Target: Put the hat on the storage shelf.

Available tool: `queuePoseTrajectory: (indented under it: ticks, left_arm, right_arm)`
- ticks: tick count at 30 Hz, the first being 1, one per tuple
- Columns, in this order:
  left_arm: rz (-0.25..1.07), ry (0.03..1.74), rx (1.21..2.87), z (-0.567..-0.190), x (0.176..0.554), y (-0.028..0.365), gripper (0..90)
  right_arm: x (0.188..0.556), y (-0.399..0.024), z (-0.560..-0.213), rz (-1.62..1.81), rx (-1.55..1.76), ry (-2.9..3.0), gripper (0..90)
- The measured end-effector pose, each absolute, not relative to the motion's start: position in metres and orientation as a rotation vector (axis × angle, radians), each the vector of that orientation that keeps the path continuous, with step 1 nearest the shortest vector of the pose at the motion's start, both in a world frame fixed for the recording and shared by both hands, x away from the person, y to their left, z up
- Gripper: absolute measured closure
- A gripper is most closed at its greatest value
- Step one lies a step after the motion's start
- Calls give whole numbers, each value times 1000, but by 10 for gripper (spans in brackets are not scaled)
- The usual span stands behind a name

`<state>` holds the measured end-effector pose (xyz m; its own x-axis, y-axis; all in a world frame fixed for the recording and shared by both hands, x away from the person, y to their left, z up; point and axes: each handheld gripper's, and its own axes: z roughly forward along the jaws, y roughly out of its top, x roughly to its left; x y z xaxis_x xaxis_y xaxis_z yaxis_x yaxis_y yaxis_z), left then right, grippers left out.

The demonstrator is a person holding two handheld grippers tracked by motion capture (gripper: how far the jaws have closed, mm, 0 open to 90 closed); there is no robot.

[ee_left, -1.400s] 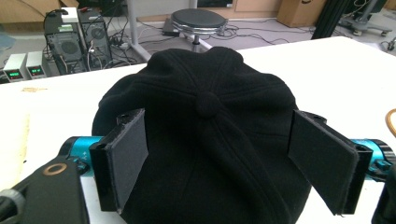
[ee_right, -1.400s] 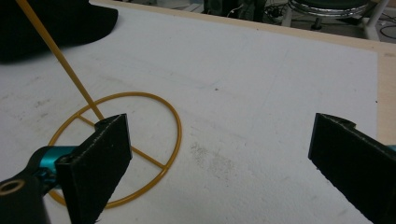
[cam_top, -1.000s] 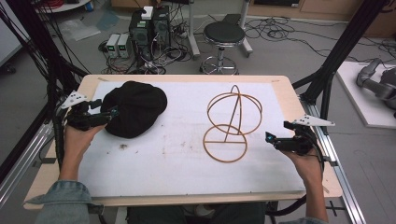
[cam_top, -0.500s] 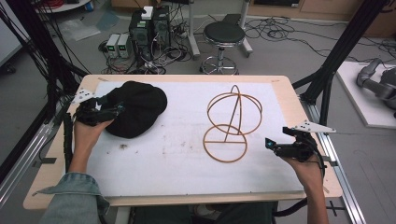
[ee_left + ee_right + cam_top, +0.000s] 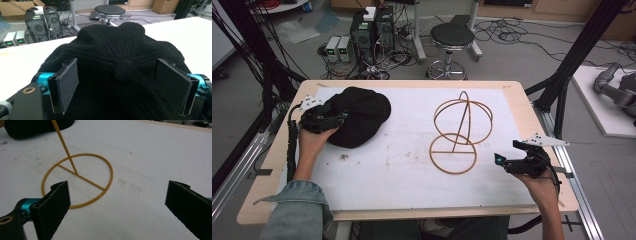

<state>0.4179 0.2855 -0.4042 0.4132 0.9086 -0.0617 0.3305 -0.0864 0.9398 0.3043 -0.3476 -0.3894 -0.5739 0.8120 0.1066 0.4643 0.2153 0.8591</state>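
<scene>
A black cap [image 5: 359, 116] lies on the white table cover at the left. My left gripper [image 5: 336, 118] is open right at its near-left side, and in the left gripper view the cap [image 5: 120, 60] sits between the spread jaws with its top button [image 5: 124, 70] centred. A gold wire hat stand [image 5: 459, 129] rises from a ring base [image 5: 77, 180] at the middle right. My right gripper [image 5: 500, 160] stands open, low over the table just right of that base, with nothing between its fingers.
The white sheet [image 5: 402, 165] covers a wooden table [image 5: 532, 120]. Beyond the far edge stand a round stool [image 5: 452, 37], computer boxes [image 5: 372, 27] and loose cables. Black frame struts [image 5: 579, 55] rise at both sides, and metal rails run along the table.
My left gripper has pushed forward onto the cap, from its left edge to straddling its crown. The right gripper has drawn back a little toward the near right.
</scene>
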Motion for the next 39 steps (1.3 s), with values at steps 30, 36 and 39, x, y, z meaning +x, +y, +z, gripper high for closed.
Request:
queuePoseTrajectory:
  ticks: [30,36,39]
  left_arm:
    - [681,1135,1742,-423,430,273,545]
    - [697,1130,1758,-423,429,271,655]
    - [706,1117,1759,-422,429,271,674]
  right_arm:
    - [298,-350,-389,1322,1194,2129,56]
    - [298,-349,-389,1321,1191,2131,56]
    - [298,-349,-390,1322,1189,2133,56]
